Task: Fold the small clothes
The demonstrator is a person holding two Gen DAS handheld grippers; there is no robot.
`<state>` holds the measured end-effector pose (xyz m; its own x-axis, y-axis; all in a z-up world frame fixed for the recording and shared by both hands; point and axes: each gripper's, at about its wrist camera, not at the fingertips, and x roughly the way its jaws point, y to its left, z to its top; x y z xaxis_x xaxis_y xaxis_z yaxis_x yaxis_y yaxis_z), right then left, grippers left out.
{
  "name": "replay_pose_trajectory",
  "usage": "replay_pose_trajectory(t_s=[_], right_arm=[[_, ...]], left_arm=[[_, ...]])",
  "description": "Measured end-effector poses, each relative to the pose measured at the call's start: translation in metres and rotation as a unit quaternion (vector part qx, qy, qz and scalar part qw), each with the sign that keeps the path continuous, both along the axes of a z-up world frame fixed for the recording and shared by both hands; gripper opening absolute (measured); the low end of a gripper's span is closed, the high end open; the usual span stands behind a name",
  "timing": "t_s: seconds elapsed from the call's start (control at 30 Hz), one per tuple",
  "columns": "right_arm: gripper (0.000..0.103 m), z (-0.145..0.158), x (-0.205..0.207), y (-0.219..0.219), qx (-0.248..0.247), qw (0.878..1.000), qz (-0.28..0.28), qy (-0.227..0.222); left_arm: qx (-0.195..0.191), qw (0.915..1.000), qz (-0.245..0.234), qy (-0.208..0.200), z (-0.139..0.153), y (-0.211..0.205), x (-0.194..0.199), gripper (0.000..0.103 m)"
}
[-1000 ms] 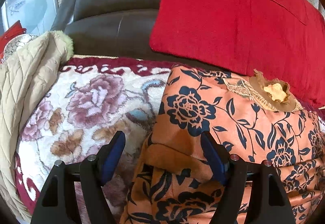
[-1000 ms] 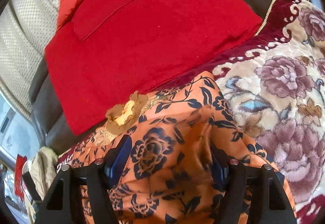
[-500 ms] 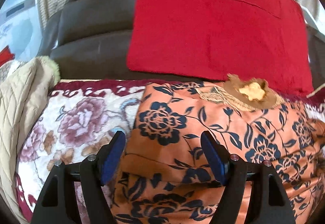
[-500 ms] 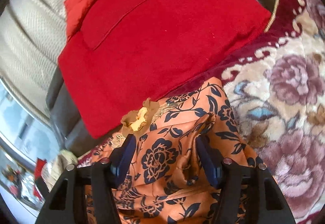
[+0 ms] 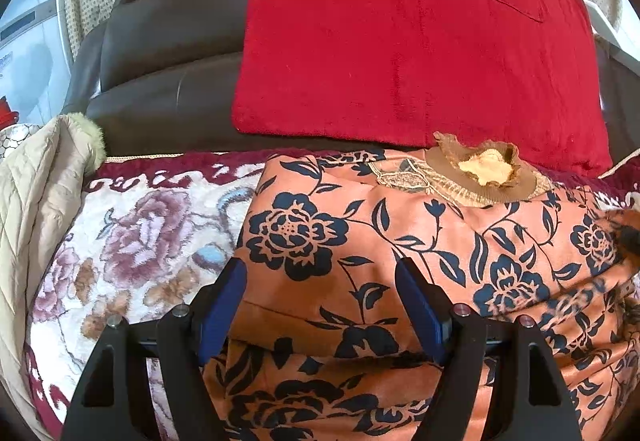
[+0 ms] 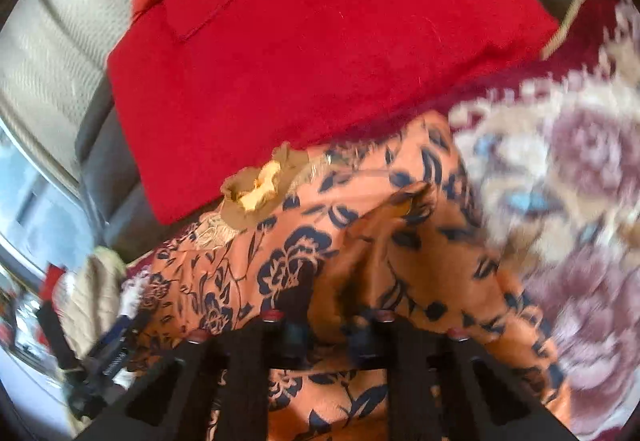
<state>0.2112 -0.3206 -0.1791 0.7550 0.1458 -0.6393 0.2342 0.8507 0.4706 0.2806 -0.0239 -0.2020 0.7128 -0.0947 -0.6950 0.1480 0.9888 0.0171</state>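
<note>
Since the previous frame the right claw [image 6: 328, 333] has closed from wide open onto a raised fold of the orange, navy-flowered garment [image 5: 400, 241]; the left claw [image 5: 320, 305] remains wide open, straddling its edge. The garment lies on the floral blanket [image 5: 140, 241], brown collar [image 5: 480, 177] toward the red cushion [image 5: 400, 41], long axis unclear.

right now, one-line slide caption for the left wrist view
Open left gripper straddles the orange floral garment on a floral blanket.

The garment [image 5: 420, 249] lies on the blanket [image 5: 132, 253], lower right of the frame. The cushion [image 5: 408, 41] stands behind it against the sofa back [image 5: 168, 53]. The jacket [image 5: 36, 177] lies at left edge.
</note>
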Motion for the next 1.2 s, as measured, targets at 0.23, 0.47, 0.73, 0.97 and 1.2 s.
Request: replay_pose_trajectory(t_s=[0.23,0.47,0.73,0.97,1.2], right_arm=[[0.011,-0.016,0.009,-0.013,-0.068,0.994,-0.05,0.064],[0.019,-0.015,-0.015,-0.04,0.009,0.993,-0.092,0.071],[0.022,0.034,-0.02,-0.022,-0.035,0.996,-0.081,-0.015],[0.023,-0.033,0.036,-0.02,0.022,0.994,-0.042,0.094],[0.024,-0.011,0.025,-0.003,0.017,0.998,-0.018,0.058]], left_arm=[[0.016,0.9997,0.006,0.018,-0.007,0.0,0.006,0.077],[0.031,0.999,0.017,0.028,-0.012,0.003,0.008,0.078],[0.004,0.9986,0.05,-0.014,0.005,0.019,0.005,0.078],[0.025,0.9945,0.058,0.084,-0.032,0.027,0.033,0.078],[-0.003,0.9985,0.05,0.023,-0.007,0.031,0.021,0.078]])
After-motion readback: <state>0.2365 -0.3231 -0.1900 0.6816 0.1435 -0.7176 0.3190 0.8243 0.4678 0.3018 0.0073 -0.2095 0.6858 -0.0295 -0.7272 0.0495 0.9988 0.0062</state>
